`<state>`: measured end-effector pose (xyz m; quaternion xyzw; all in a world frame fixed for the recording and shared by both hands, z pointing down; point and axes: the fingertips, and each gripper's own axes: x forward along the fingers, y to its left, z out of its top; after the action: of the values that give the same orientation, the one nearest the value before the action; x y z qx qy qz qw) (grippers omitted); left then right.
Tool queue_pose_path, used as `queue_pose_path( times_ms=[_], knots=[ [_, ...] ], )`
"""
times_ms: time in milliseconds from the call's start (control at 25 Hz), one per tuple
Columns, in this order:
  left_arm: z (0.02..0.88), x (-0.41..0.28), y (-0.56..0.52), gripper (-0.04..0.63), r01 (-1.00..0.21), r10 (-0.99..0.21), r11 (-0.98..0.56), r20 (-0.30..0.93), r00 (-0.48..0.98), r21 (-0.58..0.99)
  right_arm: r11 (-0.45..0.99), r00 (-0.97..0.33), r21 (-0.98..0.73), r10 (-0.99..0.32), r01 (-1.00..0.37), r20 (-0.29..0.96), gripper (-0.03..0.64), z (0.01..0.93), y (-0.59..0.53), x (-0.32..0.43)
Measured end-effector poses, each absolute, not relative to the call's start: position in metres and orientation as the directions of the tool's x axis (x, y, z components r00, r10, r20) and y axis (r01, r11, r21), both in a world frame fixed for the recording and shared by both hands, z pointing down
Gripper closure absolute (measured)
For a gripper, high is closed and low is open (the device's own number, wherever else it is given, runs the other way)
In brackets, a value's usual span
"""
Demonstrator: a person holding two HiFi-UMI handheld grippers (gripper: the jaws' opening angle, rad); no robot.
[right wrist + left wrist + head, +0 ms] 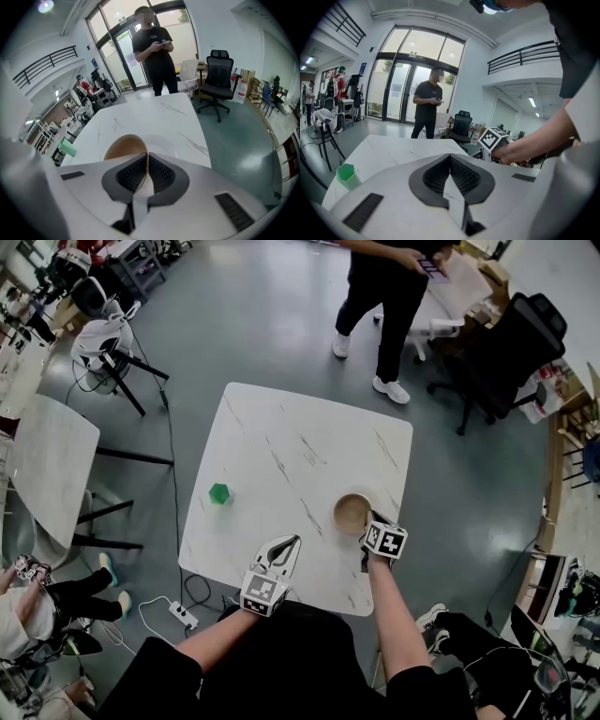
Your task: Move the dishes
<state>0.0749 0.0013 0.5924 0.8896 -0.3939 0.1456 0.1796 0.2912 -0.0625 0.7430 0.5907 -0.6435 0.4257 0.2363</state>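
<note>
The white square marble-look tabletop (291, 456) carries thin grey veins that run slantwise. The tan round bowl (352, 513) is a warm light brown inside and out. The small green plastic cup (220, 493) is a bright, even green. The white-shelled left gripper (450, 157) and white-shelled right gripper (147, 155) have black ribbed pads (436, 176) and black slotted insets. Each bears a marker cube (384, 540) printed with black squares on white. The glossy grey floor (262, 324) has a bluish-green cast. The standing person (384, 287) wears black clothes and white shoes (391, 389). The black office chair (516, 348) is dark all over.
</note>
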Motion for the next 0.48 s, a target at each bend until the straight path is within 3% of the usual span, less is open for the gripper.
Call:
queue_pose_path(
  times_ms=[480],
  knots=[
    [0.583,-0.009,-0.005,0.578,-0.754,-0.669,-0.612,0.351,0.655,0.239,-0.087,-0.288,-0.411,-0.582,-0.908,0.760,0.589,0.726,-0.060,0.161]
  ],
)
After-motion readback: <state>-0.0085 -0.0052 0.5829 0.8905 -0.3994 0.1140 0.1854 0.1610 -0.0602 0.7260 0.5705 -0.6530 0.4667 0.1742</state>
